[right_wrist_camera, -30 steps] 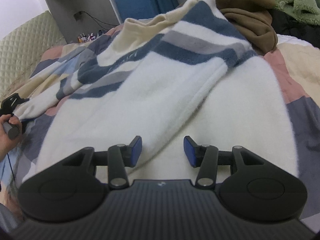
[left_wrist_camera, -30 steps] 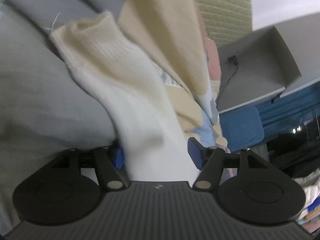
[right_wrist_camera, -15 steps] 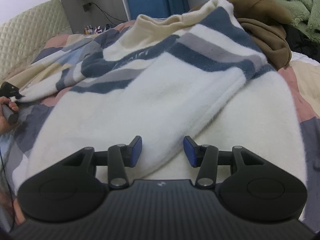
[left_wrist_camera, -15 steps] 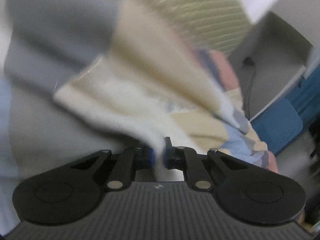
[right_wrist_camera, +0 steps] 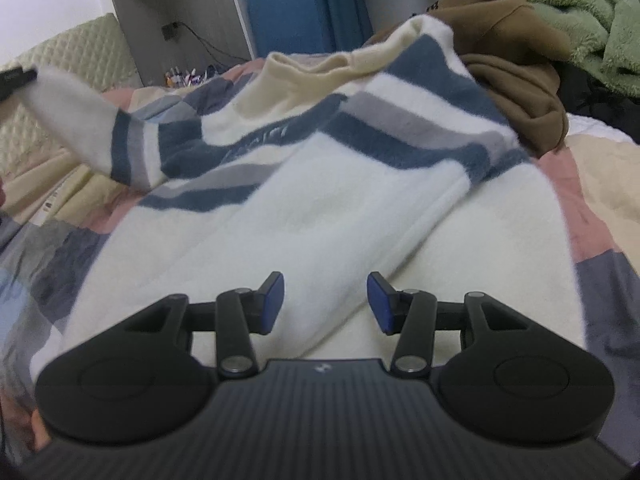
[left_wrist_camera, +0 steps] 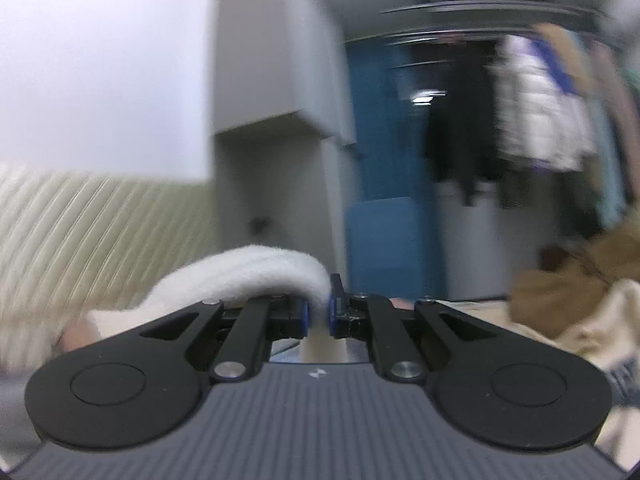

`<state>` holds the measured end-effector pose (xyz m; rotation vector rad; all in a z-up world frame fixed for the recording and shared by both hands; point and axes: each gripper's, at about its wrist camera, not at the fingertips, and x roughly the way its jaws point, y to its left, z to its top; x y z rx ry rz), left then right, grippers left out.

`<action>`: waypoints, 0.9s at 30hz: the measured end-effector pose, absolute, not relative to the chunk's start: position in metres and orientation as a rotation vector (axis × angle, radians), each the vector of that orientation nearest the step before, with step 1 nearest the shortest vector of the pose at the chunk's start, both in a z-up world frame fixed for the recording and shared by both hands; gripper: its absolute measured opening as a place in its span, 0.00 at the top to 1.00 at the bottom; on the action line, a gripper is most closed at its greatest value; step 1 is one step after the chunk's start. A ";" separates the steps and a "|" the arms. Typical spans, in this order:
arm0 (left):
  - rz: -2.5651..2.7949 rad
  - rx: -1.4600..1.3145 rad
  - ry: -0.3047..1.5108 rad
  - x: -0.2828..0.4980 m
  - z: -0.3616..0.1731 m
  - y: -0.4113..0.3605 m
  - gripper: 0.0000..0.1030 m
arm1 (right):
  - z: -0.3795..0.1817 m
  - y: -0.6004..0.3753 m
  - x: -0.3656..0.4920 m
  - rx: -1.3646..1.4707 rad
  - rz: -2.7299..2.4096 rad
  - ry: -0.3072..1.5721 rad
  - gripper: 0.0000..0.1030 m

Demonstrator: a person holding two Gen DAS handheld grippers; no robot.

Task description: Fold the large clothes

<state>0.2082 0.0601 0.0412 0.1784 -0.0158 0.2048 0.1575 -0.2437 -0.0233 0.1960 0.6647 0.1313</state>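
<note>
A large white fleece sweater with navy and grey stripes lies spread on the bed. My left gripper is shut on the white cuff of its sleeve, which bulges over the left finger. In the right wrist view that sleeve is lifted off the bed at the far left, with the left gripper at its end. My right gripper hovers open just above the sweater's white lower half, with nothing pinched between its blue pads.
A patchwork quilt covers the bed. A brown garment and a green fleece are piled at the far right. A quilted headboard, grey shelving and a blue cushion stand behind. Clothes hang on a rack.
The left gripper closed on the sleeve cuff, then rose and rolled level, lifting the sleeve off the bed. The right gripper stayed in place, still open.
</note>
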 end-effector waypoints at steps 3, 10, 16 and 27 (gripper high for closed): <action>0.060 0.224 -0.007 0.193 0.040 0.017 0.90 | -0.017 -0.252 0.153 0.218 0.120 0.648 0.52; -0.270 0.328 0.187 0.175 -0.020 -0.089 0.89 | -0.004 -0.282 0.146 0.304 0.072 0.614 0.52; -0.424 0.439 0.466 0.172 -0.099 -0.141 0.89 | -0.003 -0.305 0.146 0.351 0.033 0.611 0.52; -0.486 0.225 0.649 0.167 -0.094 -0.121 0.36 | -0.005 -0.315 0.149 0.409 0.095 0.593 0.51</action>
